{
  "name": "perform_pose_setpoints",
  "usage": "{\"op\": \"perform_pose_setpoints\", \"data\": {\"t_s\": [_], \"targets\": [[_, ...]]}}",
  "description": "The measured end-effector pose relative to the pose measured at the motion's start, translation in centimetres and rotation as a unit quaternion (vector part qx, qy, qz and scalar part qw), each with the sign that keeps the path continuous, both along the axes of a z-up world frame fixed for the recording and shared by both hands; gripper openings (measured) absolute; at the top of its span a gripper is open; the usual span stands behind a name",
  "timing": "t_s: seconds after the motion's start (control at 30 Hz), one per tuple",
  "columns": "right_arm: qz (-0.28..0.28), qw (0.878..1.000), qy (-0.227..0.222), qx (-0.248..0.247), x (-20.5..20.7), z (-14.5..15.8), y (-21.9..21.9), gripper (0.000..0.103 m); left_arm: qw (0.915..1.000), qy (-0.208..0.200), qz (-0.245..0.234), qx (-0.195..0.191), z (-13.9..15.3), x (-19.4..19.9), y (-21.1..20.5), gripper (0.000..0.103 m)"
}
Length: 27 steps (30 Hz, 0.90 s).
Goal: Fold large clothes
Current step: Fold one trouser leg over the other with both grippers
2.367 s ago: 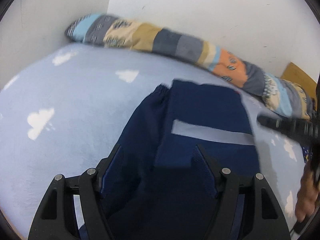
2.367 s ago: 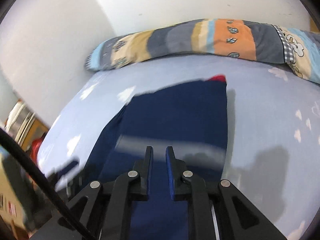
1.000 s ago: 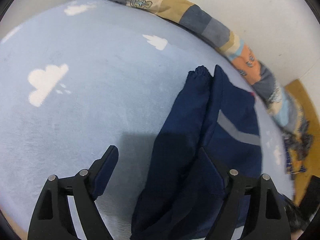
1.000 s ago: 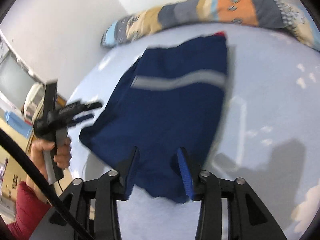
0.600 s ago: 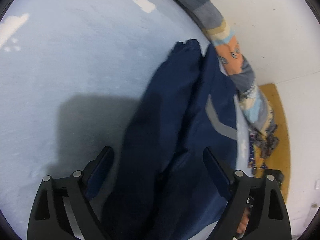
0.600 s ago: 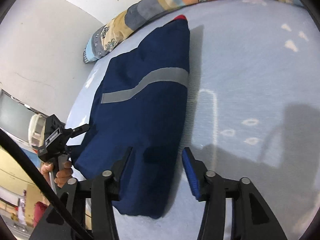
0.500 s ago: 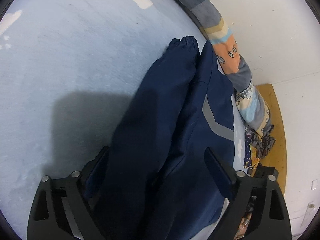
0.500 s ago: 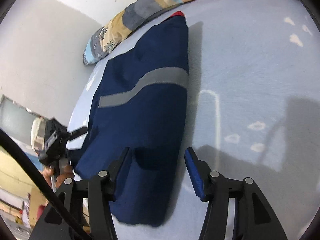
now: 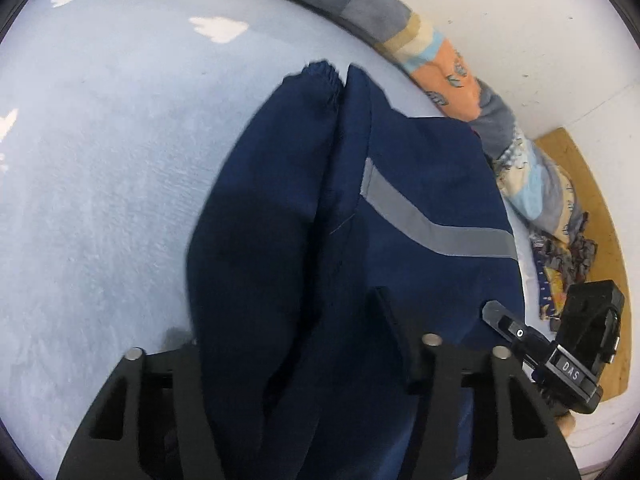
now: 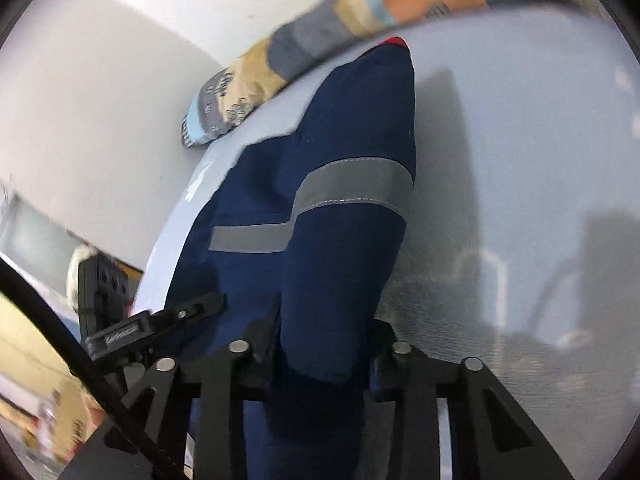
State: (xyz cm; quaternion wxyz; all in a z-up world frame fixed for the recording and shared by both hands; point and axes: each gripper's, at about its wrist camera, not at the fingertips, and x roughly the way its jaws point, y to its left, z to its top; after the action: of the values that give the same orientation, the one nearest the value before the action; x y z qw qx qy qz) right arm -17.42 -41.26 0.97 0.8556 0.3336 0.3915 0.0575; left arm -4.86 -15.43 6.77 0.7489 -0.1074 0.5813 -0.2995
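Observation:
A navy garment with a grey reflective stripe [image 9: 352,216] lies folded lengthwise on the pale blue bed sheet [image 9: 100,160]. My left gripper [image 9: 288,340] is open with its jaws straddling the garment's near left edge, cloth bunched between them. My right gripper [image 10: 324,340] is open with the garment's near right edge [image 10: 332,264] draped between its jaws. Each gripper shows in the other's view: the right one in the left wrist view [image 9: 560,352], the left one in the right wrist view [image 10: 132,320].
A long patchwork bolster [image 9: 400,36] lies along the white wall behind the garment; it also shows in the right wrist view [image 10: 320,40]. A wooden board with crumpled patterned cloth [image 9: 568,256] is at the right. Furniture shows past the bed's left side [image 10: 48,280].
Both grippers have dropped low to the garment's near end. The cloth now sits between each pair of open jaws, where before it lay ahead of them.

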Motion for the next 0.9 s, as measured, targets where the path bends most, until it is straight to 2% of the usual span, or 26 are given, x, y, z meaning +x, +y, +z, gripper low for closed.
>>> {"op": "perform_pose_setpoints", "data": {"t_s": [0.13,0.27,0.33,0.37,0.43,0.5,0.57,0.67,0.77,0.8,0.83,0.87,0.9], "targets": [[-0.003,0.999,-0.007,-0.046,-3.1,3.1,-1.0,0.033,0.9991,-0.013,-0.038,-0.012,1.7,-3.4,-2.3,0.051],[-0.017,0.998,0.002,-0.061,-7.7,4.8,-4.0,0.034,0.9933,-0.034,-0.110,0.007,2.2,-9.4,-7.0,0.052],[-0.022,0.997,0.029,-0.075,-9.8,4.9,-5.7,0.040,0.9886,-0.035,-0.142,0.036,1.4,-12.2,-8.9,0.052],[-0.033,0.995,0.058,-0.075,-11.1,4.3,-7.0,0.048,0.9860,-0.043,-0.147,0.064,1.0,-13.4,-9.8,0.052],[-0.091,0.984,0.121,-0.091,-14.0,2.7,-9.7,0.051,0.9818,-0.079,-0.142,0.099,1.6,-14.9,-10.3,0.053],[-0.126,0.973,0.138,-0.135,-16.1,3.2,-10.4,0.051,0.9748,-0.141,-0.129,0.115,3.4,-16.5,-10.4,0.053],[-0.119,0.970,0.111,-0.180,-18.4,5.2,-9.6,0.051,0.9644,-0.189,-0.136,0.126,4.7,-18.3,-10.7,0.062],[-0.089,0.968,0.062,-0.224,-21.4,7.1,-6.0,0.053,0.9440,-0.266,-0.134,0.142,5.5,-22.3,-10.5,0.063],[-0.058,0.974,0.066,-0.211,-22.5,6.0,-2.1,0.053,0.9280,-0.303,-0.139,0.165,4.4,-24.6,-10.7,0.066],[-0.041,0.976,0.078,-0.200,-22.4,4.9,-0.9,0.047,0.9234,-0.304,-0.146,0.184,3.6,-24.9,-11.3,0.067],[-0.031,0.976,0.091,-0.197,-22.1,4.1,-0.4,0.043,0.9207,-0.286,-0.159,0.214,1.8,-25.2,-11.7,0.068],[-0.029,0.974,0.121,-0.190,-21.5,2.6,0.1,0.041,0.9214,-0.271,-0.165,0.225,0.4,-24.9,-11.9,0.068],[-0.038,0.973,0.130,-0.186,-21.3,1.7,0.1,0.041,0.9241,-0.266,-0.162,0.222,0.1,-24.7,-11.1,0.071]]}}
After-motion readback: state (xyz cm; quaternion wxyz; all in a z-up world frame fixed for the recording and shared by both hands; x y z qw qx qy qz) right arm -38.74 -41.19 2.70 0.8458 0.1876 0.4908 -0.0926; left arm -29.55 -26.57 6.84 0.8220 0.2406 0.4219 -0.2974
